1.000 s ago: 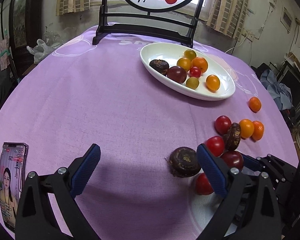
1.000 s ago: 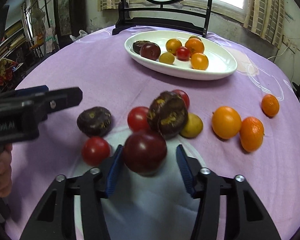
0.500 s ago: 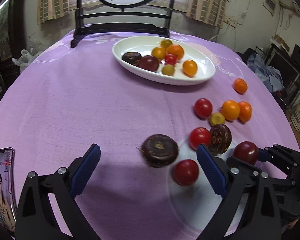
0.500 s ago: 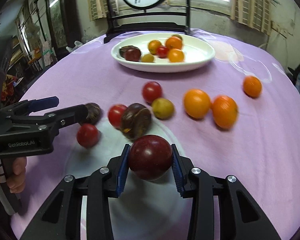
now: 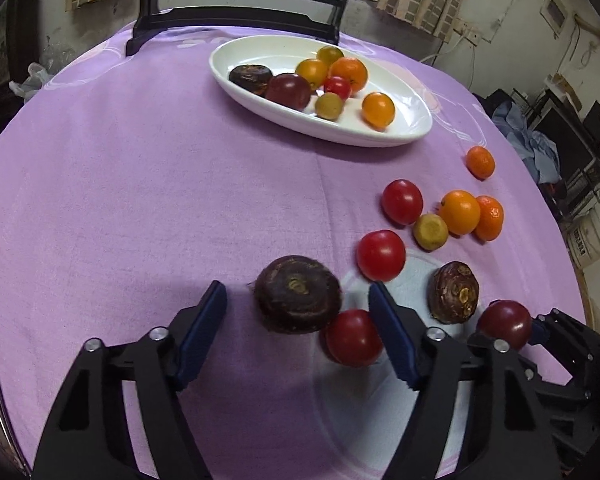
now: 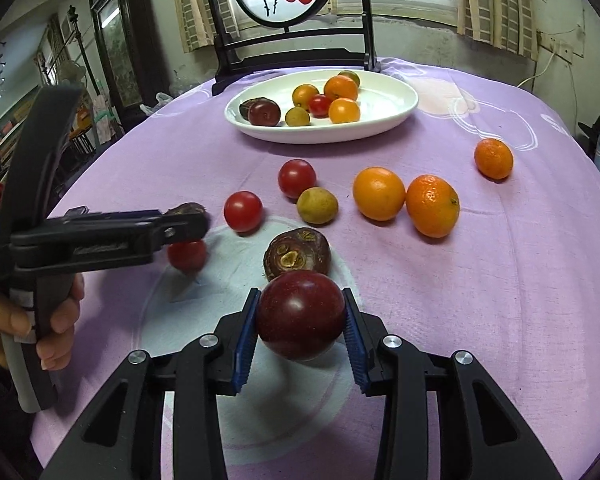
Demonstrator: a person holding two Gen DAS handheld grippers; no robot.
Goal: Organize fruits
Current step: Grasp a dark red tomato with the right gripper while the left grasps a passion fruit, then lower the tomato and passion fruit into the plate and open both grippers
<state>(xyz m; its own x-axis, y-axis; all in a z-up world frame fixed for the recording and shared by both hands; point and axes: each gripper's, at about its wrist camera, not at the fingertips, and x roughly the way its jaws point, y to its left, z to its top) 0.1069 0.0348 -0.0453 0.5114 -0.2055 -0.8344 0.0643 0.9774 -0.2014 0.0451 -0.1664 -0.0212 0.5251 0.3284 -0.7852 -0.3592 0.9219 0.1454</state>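
Right tongs (image 6: 300,334) grip one dark tomato (image 6: 300,316); left tongs (image 5: 298,312) closing around one brown fruit (image 5: 298,299), not yet pressing

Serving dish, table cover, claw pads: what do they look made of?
White oval dish: likely glazed ceramic, glossy with soft highlights; could be melamine.
Purple tablecloth: woven fabric, matte, visible weave and creases.
Right claw pads: blue ribbed rubber or soft plastic, on black matte plastic arms with metal screws.

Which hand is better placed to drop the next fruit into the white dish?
Right. The right gripper already clamps the dark red plum, ready to carry to the white dish. The left gripper is closing around the brown fruit, not gripping it yet.
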